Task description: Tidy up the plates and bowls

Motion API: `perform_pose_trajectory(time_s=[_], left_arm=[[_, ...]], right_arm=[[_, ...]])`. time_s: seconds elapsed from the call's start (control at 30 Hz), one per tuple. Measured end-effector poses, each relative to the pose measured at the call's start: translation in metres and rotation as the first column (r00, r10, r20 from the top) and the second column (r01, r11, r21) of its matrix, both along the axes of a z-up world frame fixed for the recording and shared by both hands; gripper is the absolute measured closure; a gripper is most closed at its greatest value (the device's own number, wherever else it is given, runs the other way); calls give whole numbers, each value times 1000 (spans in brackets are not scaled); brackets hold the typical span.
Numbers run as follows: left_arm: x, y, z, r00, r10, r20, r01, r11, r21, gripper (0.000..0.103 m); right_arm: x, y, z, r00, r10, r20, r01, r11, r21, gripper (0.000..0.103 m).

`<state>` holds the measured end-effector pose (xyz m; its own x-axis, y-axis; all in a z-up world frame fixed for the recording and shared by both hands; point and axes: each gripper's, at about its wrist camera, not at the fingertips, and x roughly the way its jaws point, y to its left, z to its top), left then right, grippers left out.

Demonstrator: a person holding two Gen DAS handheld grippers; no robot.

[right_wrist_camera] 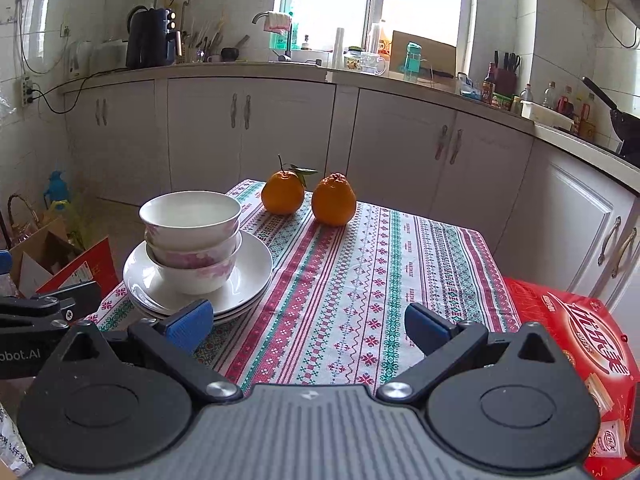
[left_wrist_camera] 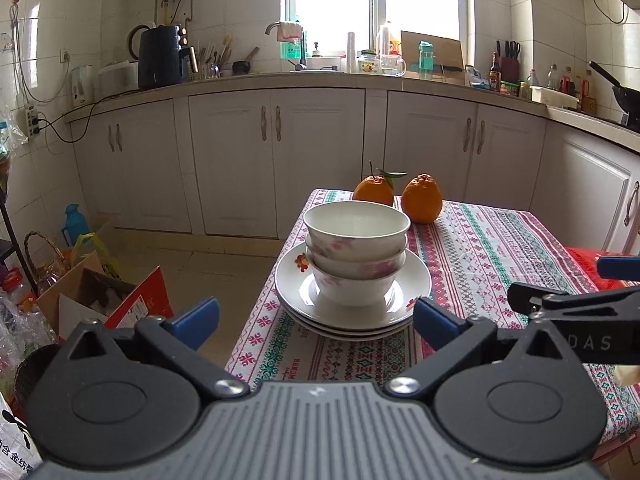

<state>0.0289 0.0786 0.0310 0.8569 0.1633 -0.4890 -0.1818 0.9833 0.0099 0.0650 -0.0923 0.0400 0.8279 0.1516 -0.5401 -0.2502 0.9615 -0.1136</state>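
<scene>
Ahead of left claw [left_wrist_camera: 316, 320]: we see bowls [left_wrist_camera: 356, 252] nested on plates [left_wrist_camera: 352, 300], desk's [left_wrist_camera: 500, 248] corner
Claws: both agape, right claw [right_wrist_camera: 308, 322] empty
Next: we judge nothing needs restacking, so keep clear of the rims

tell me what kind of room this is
A home kitchen, most likely: white cabinets under a long countertop, a sink tap by the window, and a black wok at the right.
</scene>
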Motion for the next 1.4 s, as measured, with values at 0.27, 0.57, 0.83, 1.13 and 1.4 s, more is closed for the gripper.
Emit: perform_pose_trajectory(time_s=[0.27, 0.57, 0.83, 1.13, 1.4], left_arm=[[-1, -2, 2, 1000, 9, 4, -9, 1000, 5, 1], [-2, -5, 3, 1000, 22, 3, -22, 1000, 10, 1], [-2, -8, 4, 999, 34, 1, -34, 999, 13, 1], [-2, -9, 4, 999, 36, 1, -36, 999, 17, 1], [-1, -9, 4, 999, 36, -2, -36, 999, 16, 1]], right_arm=[[0, 0, 2, 1000, -7, 7, 7, 1000, -1, 0], [0, -1, 1, 1000, -21, 8, 21, 1000, -1, 0], [1, -1, 0, 1000, -28, 6, 28, 1000, 0, 0], [1, -2, 0, 999, -32, 6, 32, 999, 3, 0], [2, -3, 0, 999, -34, 5, 34, 999, 8, 0]])
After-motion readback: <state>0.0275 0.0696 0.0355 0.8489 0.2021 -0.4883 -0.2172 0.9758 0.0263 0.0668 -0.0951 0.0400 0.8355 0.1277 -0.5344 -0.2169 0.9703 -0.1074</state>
